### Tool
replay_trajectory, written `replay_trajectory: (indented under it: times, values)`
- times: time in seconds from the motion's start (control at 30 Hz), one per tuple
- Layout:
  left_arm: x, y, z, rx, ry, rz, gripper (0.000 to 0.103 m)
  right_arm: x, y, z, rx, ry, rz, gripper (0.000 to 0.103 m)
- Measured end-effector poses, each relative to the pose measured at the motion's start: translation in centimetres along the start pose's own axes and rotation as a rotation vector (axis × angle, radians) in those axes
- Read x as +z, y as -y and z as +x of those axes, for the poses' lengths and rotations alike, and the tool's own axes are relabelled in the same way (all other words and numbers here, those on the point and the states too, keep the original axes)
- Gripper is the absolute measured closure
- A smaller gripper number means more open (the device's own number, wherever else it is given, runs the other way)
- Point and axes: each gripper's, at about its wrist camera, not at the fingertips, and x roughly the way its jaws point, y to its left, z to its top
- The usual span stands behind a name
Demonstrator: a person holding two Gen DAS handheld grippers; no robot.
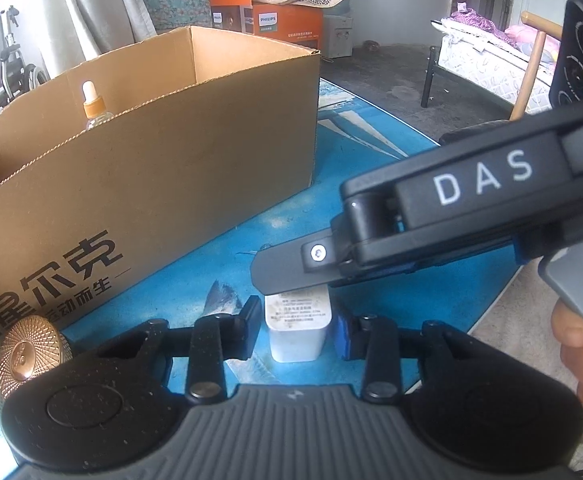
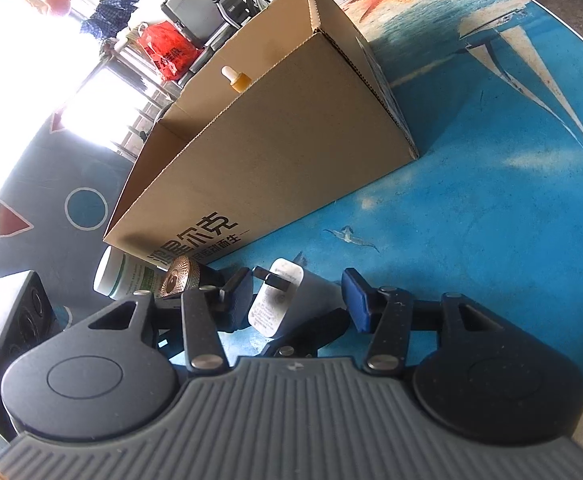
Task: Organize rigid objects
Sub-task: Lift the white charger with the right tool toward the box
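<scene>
Cardboard box [image 1: 171, 184] open-topped on the blue table [image 1: 371, 280], dropper bottle [image 1: 91, 104] upright inside.

Left wrist view: white charger [image 1: 295, 332] on the tabletop near the box, between the left gripper [image 1: 296, 326] pads, both close against its sides (actual squeeze impossible to tell). Right gripper [image 1: 287, 280] slanting in from the right, one finger over the charger's top.

Right wrist view: same charger, prongs showing, inside that gripper's open jaws, right-hand pad clearly apart from it. Copper ribbed cap [image 2: 179, 280] and white jar [image 2: 123, 276] beside the box.
</scene>
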Motion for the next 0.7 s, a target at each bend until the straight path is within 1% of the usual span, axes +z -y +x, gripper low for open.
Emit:
replay_trajectory:
  times: [0.03, 0.1, 0.17, 0.23, 0.43, 0.53, 0.7]
  values:
    - [0.0, 0.1, 0.0, 0.006, 0.001, 0.007, 0.071, -0.1, 0.1, 0.1, 0.005, 0.0, 0.008, 0.056]
    - [0.1, 0.3, 0.1, 0.008, 0.001, 0.007, 0.074, -0.1, 0.0, 0.2, 0.004, 0.003, 0.004, 0.058]
    - [0.1, 0.2, 0.2, 0.012, 0.006, -0.002, 0.074, -0.2, -0.2, 0.3, -0.006, 0.003, -0.005, 0.061]
    - [0.1, -0.1, 0.1, 0.009, 0.013, -0.018, 0.075, -0.3, -0.3, 0.4, -0.015, 0.008, -0.015, 0.061]
    - [-0.1, 0.2, -0.6, 0.021, 0.025, -0.022, 0.075, -0.4, -0.6, 0.2, -0.022, 0.014, -0.021, 0.063]
    - [0.1, 0.2, -1.5, 0.034, 0.048, -0.024, 0.075, -0.4, -1.1, -0.3, -0.017, 0.028, -0.036, 0.063]
    - [1.1, -0.2, -4.5, 0.069, 0.119, -0.026, 0.075, 0.2, -3.1, -1.8, 0.008, 0.072, -0.094, 0.063]
